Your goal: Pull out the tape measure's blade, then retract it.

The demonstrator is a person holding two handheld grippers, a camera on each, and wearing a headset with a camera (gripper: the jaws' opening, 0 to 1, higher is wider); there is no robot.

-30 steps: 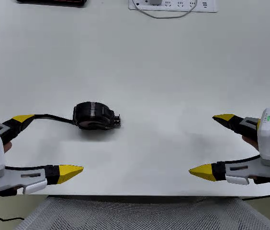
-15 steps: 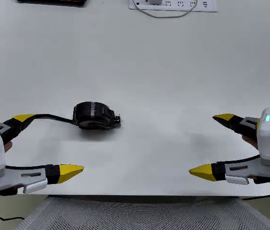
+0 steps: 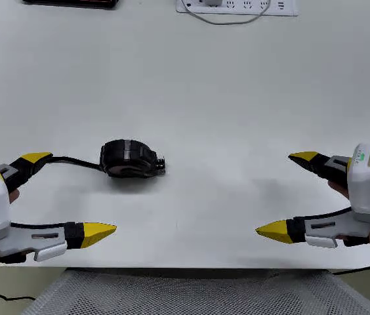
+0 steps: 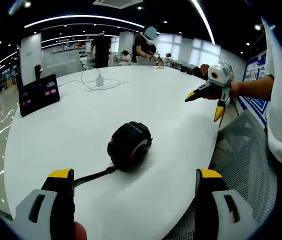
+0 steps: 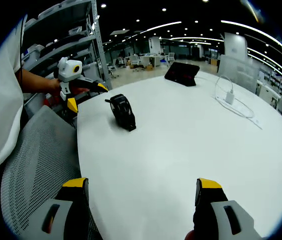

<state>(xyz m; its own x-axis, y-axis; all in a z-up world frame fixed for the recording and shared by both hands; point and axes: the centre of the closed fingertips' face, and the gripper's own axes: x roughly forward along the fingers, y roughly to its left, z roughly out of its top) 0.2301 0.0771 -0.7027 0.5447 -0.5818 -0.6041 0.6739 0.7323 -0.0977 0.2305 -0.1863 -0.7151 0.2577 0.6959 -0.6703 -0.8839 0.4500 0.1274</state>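
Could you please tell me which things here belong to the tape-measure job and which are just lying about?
For the job: tape measure; left gripper; right gripper, both with jaws open, apart from it.
Lying about: power strip; white cable; dark tablet.

Open bench (image 3: 237,98) surface runs from the right gripper (image 3: 277,193) to the tape measure (image 3: 129,159), whose black strap (image 3: 73,159) lies beside the left gripper's (image 3: 75,193) far jaw. A power strip (image 3: 237,6) and white cable (image 3: 224,20) lie along the far edge, well apart.
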